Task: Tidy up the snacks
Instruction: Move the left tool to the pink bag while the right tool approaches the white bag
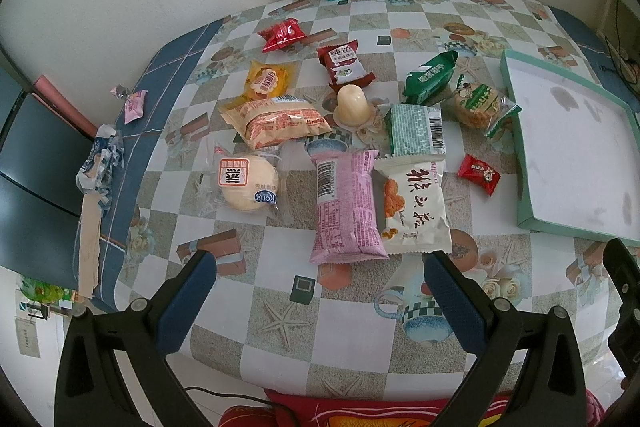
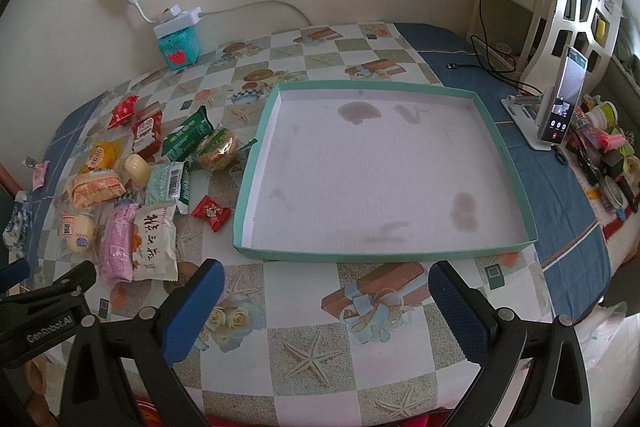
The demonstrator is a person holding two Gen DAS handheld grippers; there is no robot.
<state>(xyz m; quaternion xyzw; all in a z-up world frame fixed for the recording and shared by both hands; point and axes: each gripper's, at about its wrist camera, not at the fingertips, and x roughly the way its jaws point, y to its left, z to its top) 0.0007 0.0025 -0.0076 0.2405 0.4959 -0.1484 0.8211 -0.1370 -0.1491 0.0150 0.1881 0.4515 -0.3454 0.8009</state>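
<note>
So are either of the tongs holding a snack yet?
No. Left tongs and right tongs are both open and empty above the table; the snacks lie untouched, and the tray is empty.

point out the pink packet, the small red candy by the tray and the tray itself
pink packet point(image 1: 347, 207), left wrist view, middle of its printed back
small red candy point(image 1: 479, 174), left wrist view, centre of the wrapper
tray point(image 2: 256, 163), right wrist view, its left green wall

Wrapped snacks point(image 1: 344, 163) are lying scattered flat ahead of the left gripper; a stained, shallow teal-rimmed tray point(image 2: 516, 183) is sitting ahead of the right.
</note>
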